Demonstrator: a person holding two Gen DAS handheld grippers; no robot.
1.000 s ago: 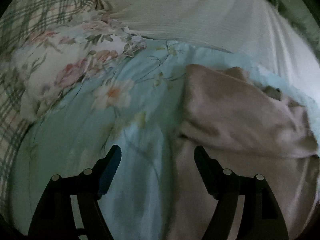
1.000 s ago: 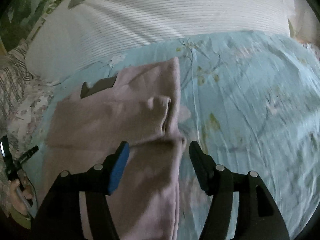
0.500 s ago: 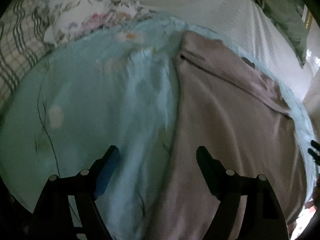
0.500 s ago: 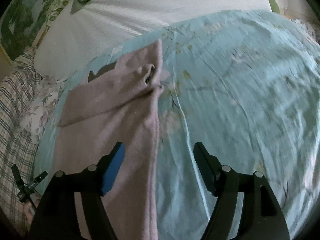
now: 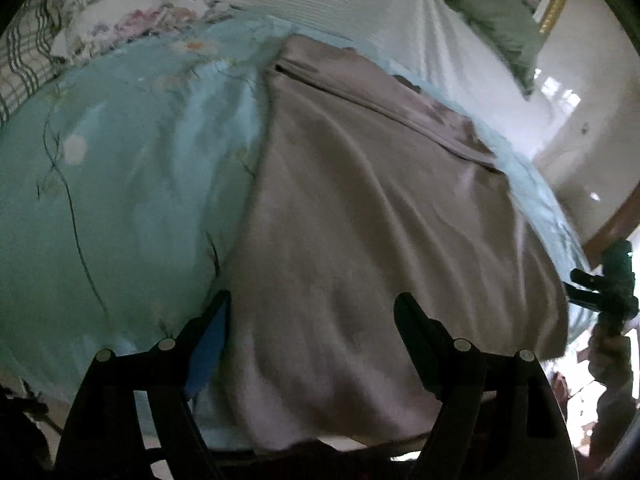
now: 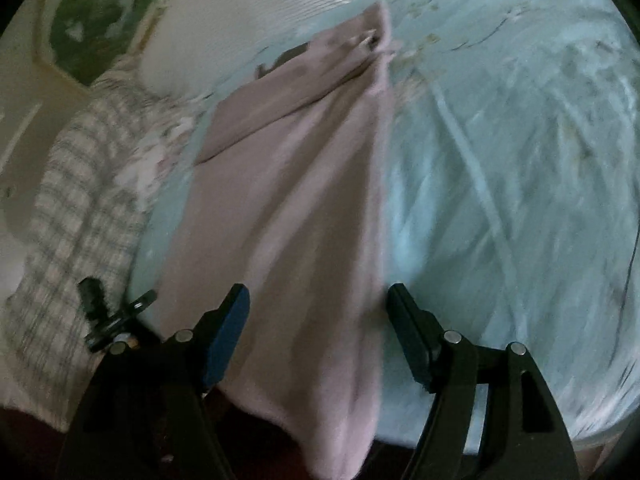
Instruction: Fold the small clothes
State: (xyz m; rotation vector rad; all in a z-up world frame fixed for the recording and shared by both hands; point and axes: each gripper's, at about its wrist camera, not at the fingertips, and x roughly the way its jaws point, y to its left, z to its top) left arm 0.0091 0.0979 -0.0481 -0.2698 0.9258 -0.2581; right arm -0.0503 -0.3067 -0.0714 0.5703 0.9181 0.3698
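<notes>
In the left wrist view, the mauve garment (image 5: 360,220) is lying spread lengthwise on the pale blue floral bedsheet (image 5: 120,200), its near end drooping over the bed edge. The left gripper (image 5: 312,320) is hovering above that near end with its jaws standing wide apart and nothing between them; the fabric's left edge is passing just beside the blue-padded finger. Far up, a folded-over band is running across the cloth. The right gripper (image 5: 608,288) is showing at the right margin, beyond the garment's right edge. A white ribbed pillow (image 5: 400,8) and a floral pillow (image 5: 120,12) are sitting behind

In the right wrist view, much of it motion-blurred, the garment (image 6: 300,220) is stretching away from the right gripper (image 6: 316,312), whose jaws are likewise gaping and gripping nothing. The garment's right edge is running toward the right finger, with its near hem hanging off the bed. The left gripper (image 6: 116,316) is peeking in at lower left, over a plaid cover (image 6: 80,208)

Judging by the soft ripples, the cloth is looking light, limp and unbreakable, likely to sag and slide on the smooth sheet. Pinching each near corner at the hem, both layers together, seems the surest hold for lifting it toward the far band
</notes>
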